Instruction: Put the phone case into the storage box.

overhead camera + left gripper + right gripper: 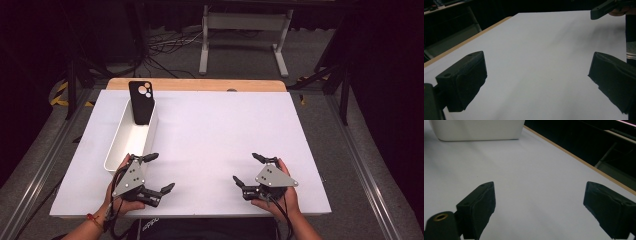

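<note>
Phone case: black (141, 101), stands on end in the far end of the white bin (118, 142), leaning against the bin's far-right wall, camera cutouts at top, top edge poking above the rim.
Case long axis: near upright, tilted a little away from the person.
Bin long axis: runs away from the person, slightly angled right going far; near end just beside the left gripper.
Left gripper: (155, 172) jaws spread wide, nothing between them, resting low near the front-left of the table; in the left gripper view the pads (466, 80) frame bare white surface.
Right gripper: (248, 169) jaws also spread wide, empty, front-right of the table; pads (480, 205) over bare surface, bin side (477, 130) seen across the table.
Direction to case: ahead of the left gripper, a bit left, at the far end of the bin.
Nearer hand: left, clearly; right is well apart, across the table.
Obstacles: bin walls flank the case; a reach likely has to come from above the rim. Open path otherwise.
Table: white sheet (225, 130) on a wooden top, bare between the grippers.
Judged step: both grippers at rest, case not yet approached.
</note>
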`<action>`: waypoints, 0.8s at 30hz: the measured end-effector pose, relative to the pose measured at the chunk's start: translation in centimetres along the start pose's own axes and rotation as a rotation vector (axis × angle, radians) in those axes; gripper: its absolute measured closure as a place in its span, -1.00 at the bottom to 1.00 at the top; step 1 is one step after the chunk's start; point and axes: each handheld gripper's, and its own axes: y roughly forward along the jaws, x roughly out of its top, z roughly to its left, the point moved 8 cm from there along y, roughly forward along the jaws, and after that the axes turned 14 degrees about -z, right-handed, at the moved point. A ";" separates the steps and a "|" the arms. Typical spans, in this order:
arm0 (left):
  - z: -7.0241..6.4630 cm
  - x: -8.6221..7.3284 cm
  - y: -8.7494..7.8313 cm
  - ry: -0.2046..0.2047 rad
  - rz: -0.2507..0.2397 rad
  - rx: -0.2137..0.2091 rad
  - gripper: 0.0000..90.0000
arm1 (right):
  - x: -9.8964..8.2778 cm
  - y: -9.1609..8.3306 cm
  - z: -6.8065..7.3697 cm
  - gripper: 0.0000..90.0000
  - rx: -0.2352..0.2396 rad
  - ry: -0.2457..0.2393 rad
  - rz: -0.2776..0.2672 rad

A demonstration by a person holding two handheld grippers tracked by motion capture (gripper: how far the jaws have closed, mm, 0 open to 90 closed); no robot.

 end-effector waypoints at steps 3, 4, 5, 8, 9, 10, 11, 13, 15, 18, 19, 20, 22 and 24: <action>0.0 0.1 0.0 0.006 0.000 -0.002 -0.95 | 0.0 0.0 0.0 -0.74 -0.001 0.001 -0.003; 0.0 0.1 -0.1 0.002 -0.001 -0.003 -0.95 | 0.0 0.0 0.0 -0.74 -0.001 0.001 -0.003; 0.0 0.1 -0.1 -0.001 -0.003 -0.002 -0.95 | 0.1 0.0 0.0 -0.74 0.000 -0.001 -0.002; 0.1 0.2 -0.2 0.001 -0.002 -0.001 -0.95 | 0.1 0.0 0.0 -0.74 0.001 -0.003 -0.001; 0.1 0.1 -0.2 0.002 -0.001 -0.004 -0.95 | 0.1 0.0 0.0 -0.74 0.000 -0.002 -0.001; 0.1 0.1 -0.1 0.001 0.000 -0.004 -0.95 | 0.1 0.0 0.0 -0.74 0.000 -0.001 -0.002; 0.1 0.1 -0.1 0.001 -0.001 -0.005 -0.95 | 0.1 0.0 0.0 -0.74 0.000 -0.001 -0.002; 0.0 0.1 -0.1 0.001 0.001 -0.007 -0.95 | 0.1 0.0 0.0 -0.74 0.000 -0.003 -0.002; 0.0 0.1 -0.1 0.004 0.001 -0.007 -0.94 | 0.1 0.0 0.0 -0.74 0.000 -0.001 -0.002; 0.1 0.1 -0.1 0.002 -0.001 -0.005 -0.94 | 0.0 0.0 -0.1 -0.74 -0.002 0.000 -0.002; 0.1 0.1 -0.1 0.002 -0.001 -0.005 -0.94 | 0.0 0.0 -0.1 -0.74 -0.003 0.000 -0.002; 0.1 0.1 -0.1 0.000 -0.001 -0.004 -0.94 | 0.0 0.0 -0.1 -0.74 -0.003 0.000 -0.002; 0.1 0.1 0.0 0.003 0.000 -0.005 -0.94 | 0.0 0.0 -0.1 -0.74 -0.001 0.001 -0.001; -0.1 0.1 0.0 0.001 0.003 -0.011 -0.94 | 0.0 0.0 -0.1 -0.74 0.000 0.000 -0.001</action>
